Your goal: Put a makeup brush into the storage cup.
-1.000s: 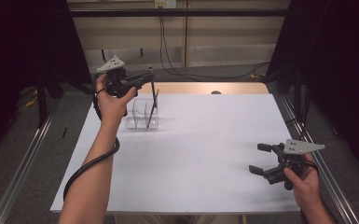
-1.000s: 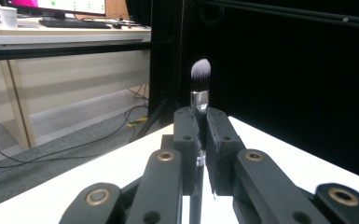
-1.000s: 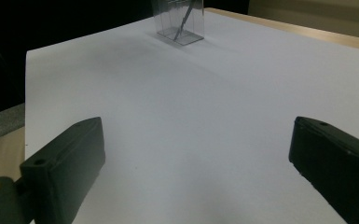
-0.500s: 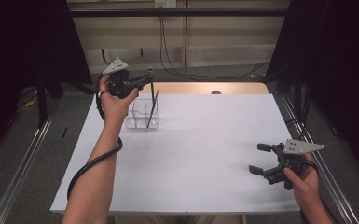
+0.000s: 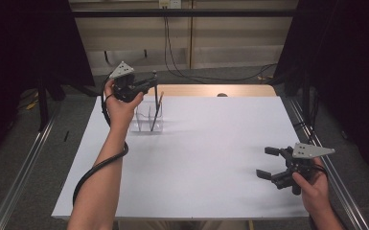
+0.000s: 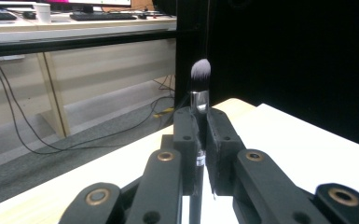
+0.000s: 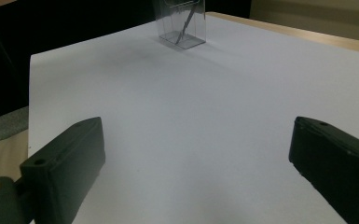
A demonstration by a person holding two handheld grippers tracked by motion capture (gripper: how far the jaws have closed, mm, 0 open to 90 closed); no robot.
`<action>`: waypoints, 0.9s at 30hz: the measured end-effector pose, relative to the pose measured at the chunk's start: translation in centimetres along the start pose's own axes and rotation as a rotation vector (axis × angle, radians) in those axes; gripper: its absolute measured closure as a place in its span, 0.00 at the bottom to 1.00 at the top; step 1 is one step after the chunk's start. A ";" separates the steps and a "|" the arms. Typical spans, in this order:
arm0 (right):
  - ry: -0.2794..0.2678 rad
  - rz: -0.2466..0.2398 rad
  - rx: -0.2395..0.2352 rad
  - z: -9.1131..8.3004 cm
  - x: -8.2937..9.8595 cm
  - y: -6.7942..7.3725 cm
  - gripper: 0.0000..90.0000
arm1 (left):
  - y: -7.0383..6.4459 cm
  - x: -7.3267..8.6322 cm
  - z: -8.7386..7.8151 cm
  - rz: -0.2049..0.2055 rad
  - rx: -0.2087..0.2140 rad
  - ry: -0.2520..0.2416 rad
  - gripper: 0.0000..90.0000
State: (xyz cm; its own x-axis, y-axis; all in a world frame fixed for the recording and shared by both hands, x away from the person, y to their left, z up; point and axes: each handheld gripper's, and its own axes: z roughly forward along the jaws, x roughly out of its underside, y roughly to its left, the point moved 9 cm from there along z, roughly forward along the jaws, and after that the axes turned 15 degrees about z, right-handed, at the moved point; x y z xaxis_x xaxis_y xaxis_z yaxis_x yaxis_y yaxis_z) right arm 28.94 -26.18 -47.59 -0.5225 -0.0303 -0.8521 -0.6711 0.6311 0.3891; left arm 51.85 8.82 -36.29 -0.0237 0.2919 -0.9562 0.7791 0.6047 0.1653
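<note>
Right gripper (image 5: 272, 163) near front right table (image 5: 211, 158) corner, low over white sheet, jaws spread wide, nothing between them. Clear box (image 5: 148, 117) far left on table, just under left gripper; one thin dark stick leaning inside, second orange-tipped stick at right wall. Left gripper (image 5: 152, 81) raised above box, jaws clamped on brush (image 6: 199, 93) handle. Brush upright: bristle tip above jaws, handle running down into box, lower end close to its floor; contact unclear.
</note>
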 end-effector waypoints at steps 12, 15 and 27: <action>0.005 -0.004 -0.001 0.1 0.1 0.1 0.03 | -0.2 0.9 0.3 -0.004 0.003 0.009 0.93; 0.008 -0.005 0.000 0.1 0.1 0.1 0.03 | -0.2 1.1 0.4 -0.008 0.004 0.009 0.93; 0.009 -0.010 -0.005 0.1 0.1 0.2 0.03 | -0.4 1.9 0.4 -0.022 0.007 0.012 0.93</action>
State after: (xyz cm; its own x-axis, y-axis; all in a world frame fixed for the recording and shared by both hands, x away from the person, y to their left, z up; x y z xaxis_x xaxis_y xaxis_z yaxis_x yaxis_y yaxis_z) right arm 28.86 -25.98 -47.65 -0.5206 -0.0431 -0.8527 -0.6785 0.6272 0.3825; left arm 51.79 8.83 -38.28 -0.0487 0.2873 -0.9566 0.7829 0.6057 0.1420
